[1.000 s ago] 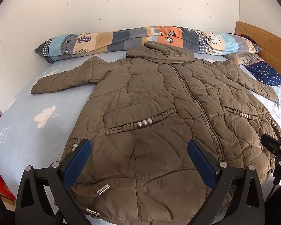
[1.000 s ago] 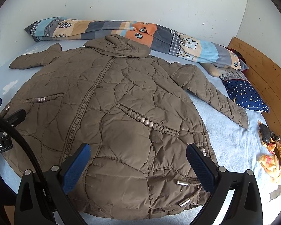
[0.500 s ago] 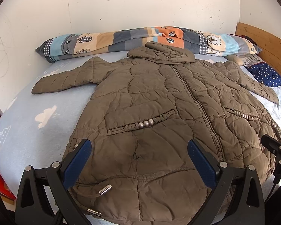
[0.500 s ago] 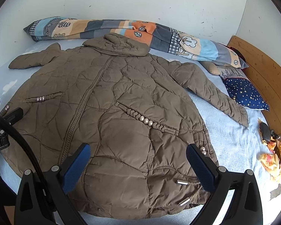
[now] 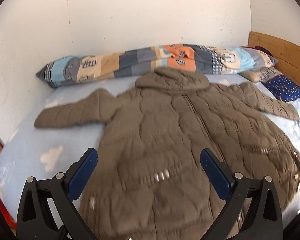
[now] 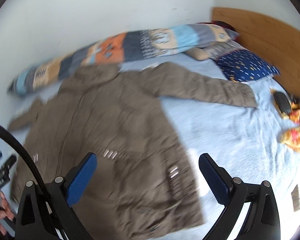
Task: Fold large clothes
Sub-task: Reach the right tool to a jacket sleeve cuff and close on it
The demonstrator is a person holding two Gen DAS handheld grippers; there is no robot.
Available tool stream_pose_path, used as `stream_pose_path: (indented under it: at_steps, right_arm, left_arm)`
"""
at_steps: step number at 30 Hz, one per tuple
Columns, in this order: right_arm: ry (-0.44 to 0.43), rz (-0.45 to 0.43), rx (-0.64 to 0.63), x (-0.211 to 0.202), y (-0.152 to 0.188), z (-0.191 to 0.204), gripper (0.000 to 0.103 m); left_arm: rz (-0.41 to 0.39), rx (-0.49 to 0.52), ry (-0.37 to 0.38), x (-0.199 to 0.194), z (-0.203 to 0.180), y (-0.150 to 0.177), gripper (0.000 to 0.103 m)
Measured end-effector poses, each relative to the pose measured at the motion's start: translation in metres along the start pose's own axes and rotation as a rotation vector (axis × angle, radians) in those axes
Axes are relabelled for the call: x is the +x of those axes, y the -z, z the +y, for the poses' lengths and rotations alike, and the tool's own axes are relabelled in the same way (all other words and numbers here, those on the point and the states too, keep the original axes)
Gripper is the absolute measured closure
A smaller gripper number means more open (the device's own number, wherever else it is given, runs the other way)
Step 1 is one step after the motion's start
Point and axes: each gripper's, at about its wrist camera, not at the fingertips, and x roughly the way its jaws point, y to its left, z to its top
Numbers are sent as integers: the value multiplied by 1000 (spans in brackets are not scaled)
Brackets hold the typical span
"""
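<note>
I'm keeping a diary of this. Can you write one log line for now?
stage: reaching | left claw: open, empty | right claw: open, empty | brown coat: flat, unfolded on bed

The left tongs (image 5: 148, 165) are wide open. Their two blue fingers (image 5: 84, 172) stand far apart and hold nothing. They hang up in the air and touch nothing.

The right tongs (image 6: 147, 165) are wide open too. Their blue fingers (image 6: 213, 177) spread apart with nothing between them.

In the right wrist view, part of the left tongs shows at the far left edge. A hand (image 6: 1, 217) grips the handle there. Only a few of its fingertips can be seen.
</note>
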Motion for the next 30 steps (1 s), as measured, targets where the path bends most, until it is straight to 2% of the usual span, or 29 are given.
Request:
stream_pose_path:
  at_steps: [2, 4, 6, 10, 12, 14, 16, 20, 23, 26, 30]
  right_arm:
    - [26, -15, 84, 0, -18, -31, 0]
    - [16, -26, 170, 5, -34, -65, 0]
    - [24, -28, 264, 12, -46, -99, 0]
    - [-74, -37, 534, 35, -59, -179, 0]
    - [-126, -60, 663, 48, -63, -216, 0]
    - [-136, -83, 749, 59, -65, -246, 2]
    - [-146, -101, 805, 72, -70, -271, 3]
    - [-151, -110, 897, 104, -78, -315, 16]
    - [-167, -90, 913, 131, -85, -334, 22]
    - [-143, -77, 935, 153, -88, -349, 25]
    - [-87, -34, 1003, 174, -78, -369, 30]
  left_arm:
    - [-21, 7, 13, 12, 0, -19, 1]
    - [-42, 11, 7, 22, -1, -29, 1]
    - [-30, -1, 33, 39, 0, -39, 1]
    - [30, -56, 72, 73, 9, -52, 1]
    - [40, -71, 53, 87, 17, -57, 1]
    - [49, -82, 26, 101, 27, -62, 1]
    - [57, -93, 1, 112, 38, -64, 1]
    - [84, -146, -39, 134, 63, -69, 1]
    - [107, -219, -32, 146, 80, -72, 1]
    - [119, -260, -26, 153, 86, -71, 1]
    - [117, -239, -23, 155, 80, -69, 1]
